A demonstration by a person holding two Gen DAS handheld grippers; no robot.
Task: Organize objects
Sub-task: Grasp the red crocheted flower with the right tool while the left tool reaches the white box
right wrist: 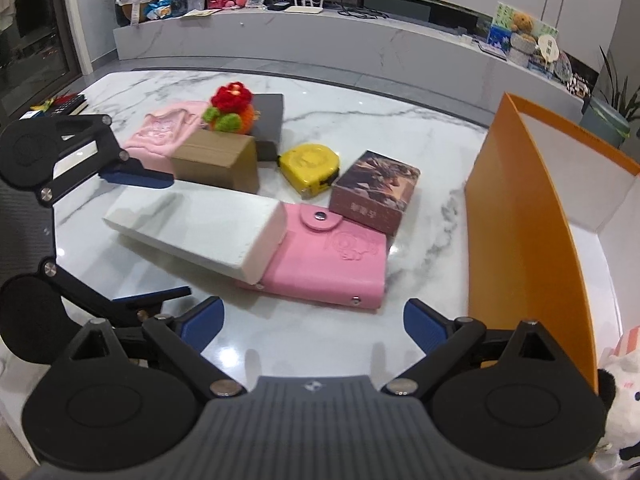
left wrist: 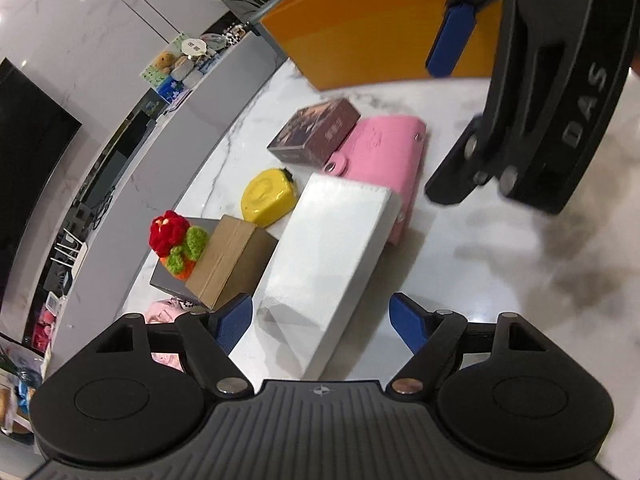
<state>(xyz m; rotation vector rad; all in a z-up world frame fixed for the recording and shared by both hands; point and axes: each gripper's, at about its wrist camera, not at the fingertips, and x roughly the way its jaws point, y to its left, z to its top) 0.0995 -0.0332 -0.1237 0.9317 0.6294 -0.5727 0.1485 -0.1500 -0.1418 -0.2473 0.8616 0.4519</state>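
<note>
A white block (left wrist: pixel 328 256) (right wrist: pixel 200 224) lies on the marble table, its far end resting on a pink wallet (left wrist: pixel 380 160) (right wrist: pixel 328 264). Around them lie a yellow tape measure (left wrist: pixel 268 196) (right wrist: pixel 310 168), a dark picture box (left wrist: pixel 316 132) (right wrist: pixel 376 192), a cardboard box (left wrist: pixel 230 260) (right wrist: pixel 216 160) and a crocheted red flower (left wrist: pixel 176 240) (right wrist: pixel 230 108). My left gripper (left wrist: pixel 322 320) is open with the white block's near end between its fingers, not touching. My right gripper (right wrist: pixel 314 324) is open and empty in front of the pink wallet; it also shows in the left wrist view (left wrist: pixel 448 116).
An open orange box (right wrist: pixel 532 216) (left wrist: pixel 360 28) stands on the right of the table. A dark grey box (right wrist: pixel 268 120) and a pink cloth pouch (right wrist: pixel 164 136) lie behind the cardboard box. A white plush toy (right wrist: pixel 620 400) sits at the right edge. A long marble cabinet (right wrist: pixel 320 44) runs behind the table.
</note>
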